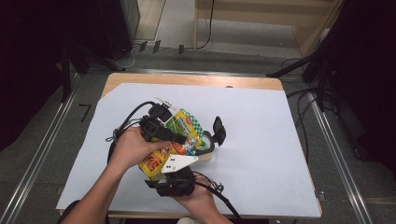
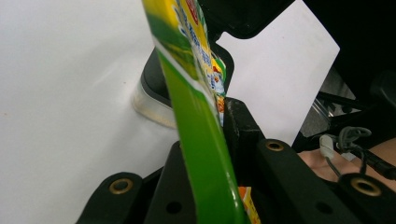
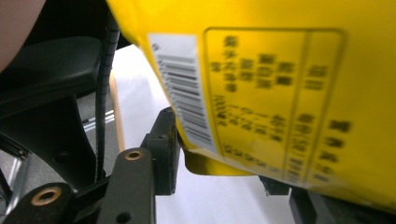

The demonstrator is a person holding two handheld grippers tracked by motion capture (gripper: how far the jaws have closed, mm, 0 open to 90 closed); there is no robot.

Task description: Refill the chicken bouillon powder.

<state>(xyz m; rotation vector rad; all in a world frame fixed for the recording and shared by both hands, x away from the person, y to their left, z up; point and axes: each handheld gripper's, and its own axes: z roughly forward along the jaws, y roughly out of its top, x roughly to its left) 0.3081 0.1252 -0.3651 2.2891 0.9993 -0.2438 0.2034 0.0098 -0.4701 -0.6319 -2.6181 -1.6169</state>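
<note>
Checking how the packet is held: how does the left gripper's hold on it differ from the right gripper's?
The left gripper pinches the snack packet's thin green edge; the right gripper takes its yellow barcode end. The left reaches from the packet's left in the high view, the right from below. Both are shut on it.

Lab/test rig: paper-covered table (image 1: 261,121), metal floor rails (image 1: 39,154), loose cables (image 1: 299,112), dark equipment stands (image 1: 322,70)

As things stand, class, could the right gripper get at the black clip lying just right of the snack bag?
Probably not yet. The right gripper is shut on the snack bag's lower end, so it is occupied, though the black clip lies on open paper.
</note>
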